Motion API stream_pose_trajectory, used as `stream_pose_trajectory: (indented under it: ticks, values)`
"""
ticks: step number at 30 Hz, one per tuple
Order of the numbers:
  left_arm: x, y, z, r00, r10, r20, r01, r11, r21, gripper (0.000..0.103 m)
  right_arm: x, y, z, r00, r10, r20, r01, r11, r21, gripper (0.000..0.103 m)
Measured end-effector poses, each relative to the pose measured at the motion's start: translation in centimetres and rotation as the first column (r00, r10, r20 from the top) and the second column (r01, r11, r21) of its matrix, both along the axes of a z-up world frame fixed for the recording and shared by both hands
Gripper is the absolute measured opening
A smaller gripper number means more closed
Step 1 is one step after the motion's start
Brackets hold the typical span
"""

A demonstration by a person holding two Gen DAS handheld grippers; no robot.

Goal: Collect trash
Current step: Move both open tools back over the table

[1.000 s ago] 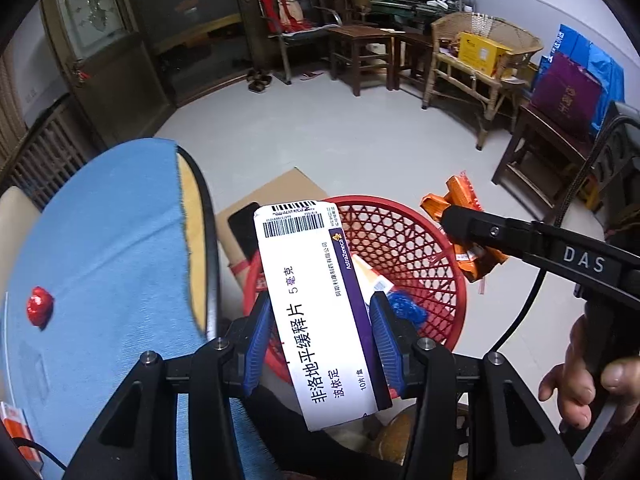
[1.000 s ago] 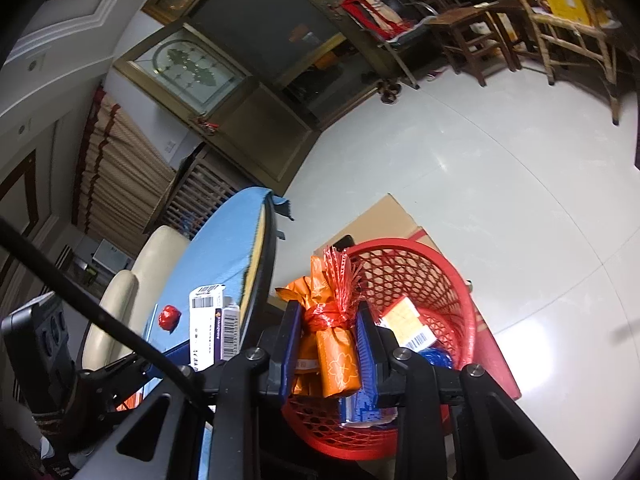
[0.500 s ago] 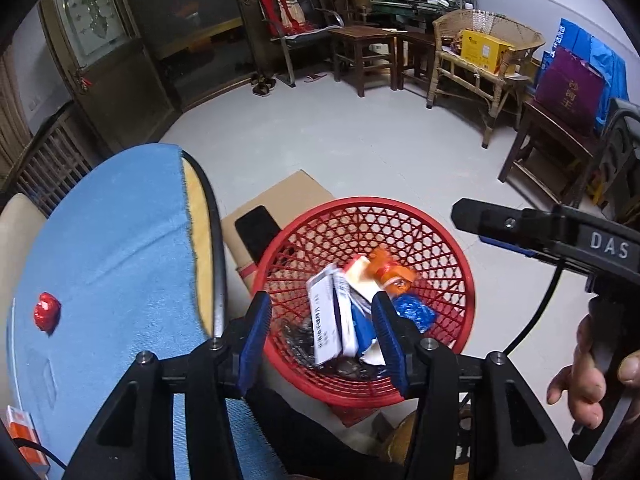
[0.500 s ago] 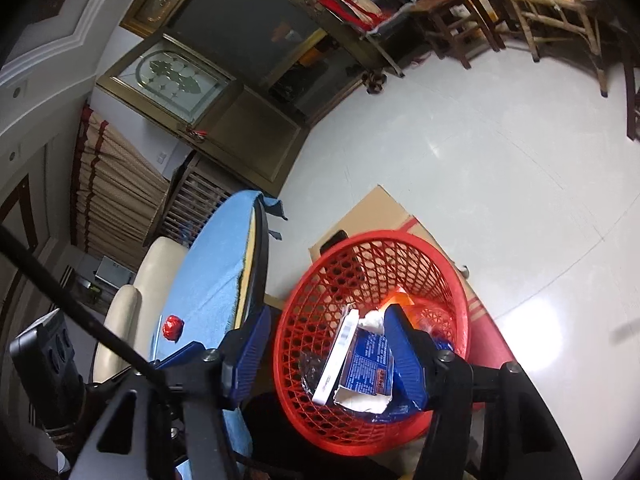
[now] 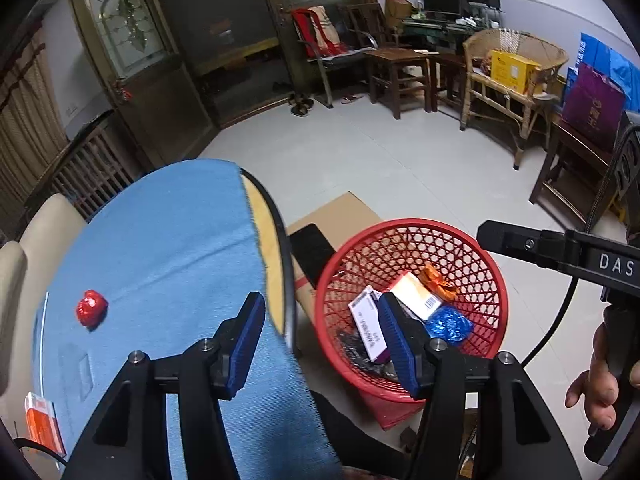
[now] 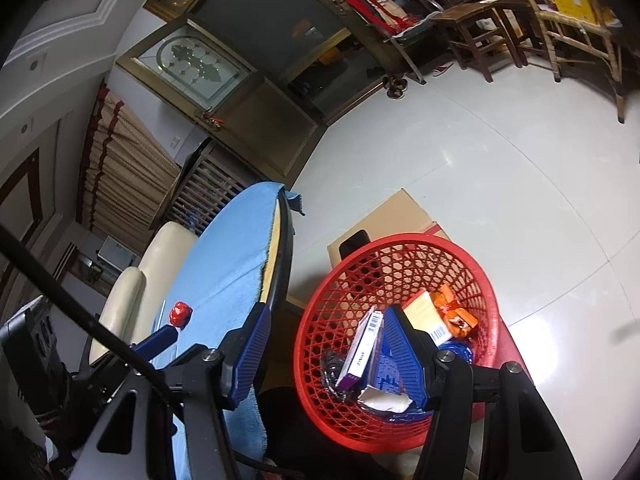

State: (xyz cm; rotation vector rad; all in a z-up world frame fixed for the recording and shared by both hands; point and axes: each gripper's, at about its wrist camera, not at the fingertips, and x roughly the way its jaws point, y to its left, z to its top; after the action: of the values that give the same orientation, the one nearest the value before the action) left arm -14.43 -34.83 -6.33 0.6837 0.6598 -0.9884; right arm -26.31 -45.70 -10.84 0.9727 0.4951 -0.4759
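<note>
Left gripper (image 5: 322,332) jaws opening, empty, right gripper (image 6: 324,342) jaws wide, empty, basket (image 5: 408,232) at 3 o'clock of table (image 5: 168,240), red ball (image 5: 91,307) on table

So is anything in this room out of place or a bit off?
Mostly the leftovers: a red crumpled wrapper and an orange packet lie on the blue tablecloth, not in the red basket. In the basket, a torn blue carton gapes open.

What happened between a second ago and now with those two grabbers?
Both let go: the left hand-held gripper, jaws opening, dropped the white medicine box; the right hand-held gripper dropped the orange wrapper. Both lie in the red basket. The red candy stayed put.
</note>
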Motion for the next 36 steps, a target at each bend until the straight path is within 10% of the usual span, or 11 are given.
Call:
stream_pose_trajectory:
  ticks: [18,36]
  values:
    - [8.1,9.8,-1.3,0.960,0.279,0.000,-0.279,0.960,0.016,0.062,5.8,4.0,1.0,0.988,0.138,-0.064,-0.140,0.990,-0.024,0.064]
    - [22.8,29.3,-3.9,0.683,0.727,-0.064,-0.730,0.683,-0.029,0.062,26.2,12.7,3.7,0.864,0.483,-0.143,-0.496,0.864,-0.079,0.064]
